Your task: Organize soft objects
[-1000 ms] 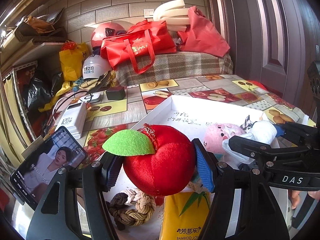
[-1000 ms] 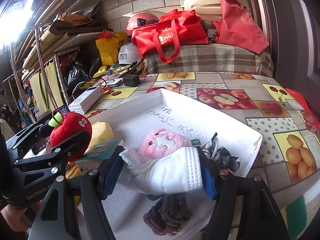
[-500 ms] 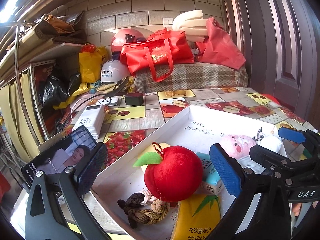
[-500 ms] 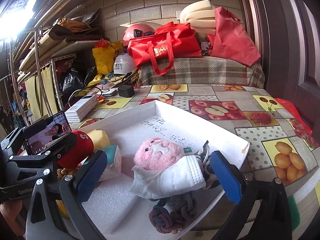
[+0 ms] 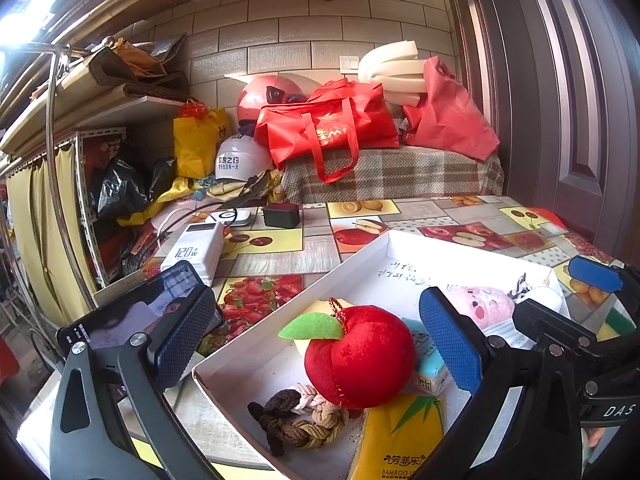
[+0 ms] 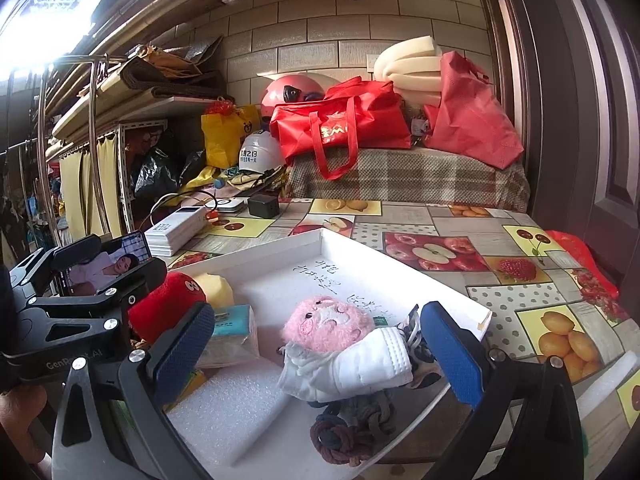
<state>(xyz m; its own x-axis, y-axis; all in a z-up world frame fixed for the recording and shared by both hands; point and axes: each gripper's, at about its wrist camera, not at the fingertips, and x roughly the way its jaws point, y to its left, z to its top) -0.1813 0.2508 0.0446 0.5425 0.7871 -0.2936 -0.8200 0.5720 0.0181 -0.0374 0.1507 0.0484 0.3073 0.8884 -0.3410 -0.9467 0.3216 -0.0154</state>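
A white foam tray (image 5: 384, 248) (image 6: 360, 252) lies on the fruit-print table. In it a red plush apple (image 5: 360, 356) (image 6: 164, 308) rests on a yellow tissue pack (image 5: 400, 436), beside a brown braided rope (image 5: 296, 420) and a teal tissue pack (image 5: 428, 364) (image 6: 234, 336). My left gripper (image 5: 316, 340) stands wide open around the apple, pads clear of it. A pink plush (image 6: 324, 324) (image 5: 480, 308) and a white face mask (image 6: 352, 368) lie over a dark braided rope (image 6: 344, 436). My right gripper (image 6: 316, 352) is wide open around the mask, not touching it.
A phone (image 5: 132, 320) stands on a holder at the tray's left, with a white power bank (image 5: 196, 248) and black charger (image 5: 280, 216) behind. Red bags (image 5: 324, 128), helmets and foam sit on a plaid-covered bench at the back. A dark door (image 5: 580, 120) lies right.
Both grippers opened from a grip to full width. The apple dropped out of the left jaws and the mask out of the right jaws, both now resting in the tray.
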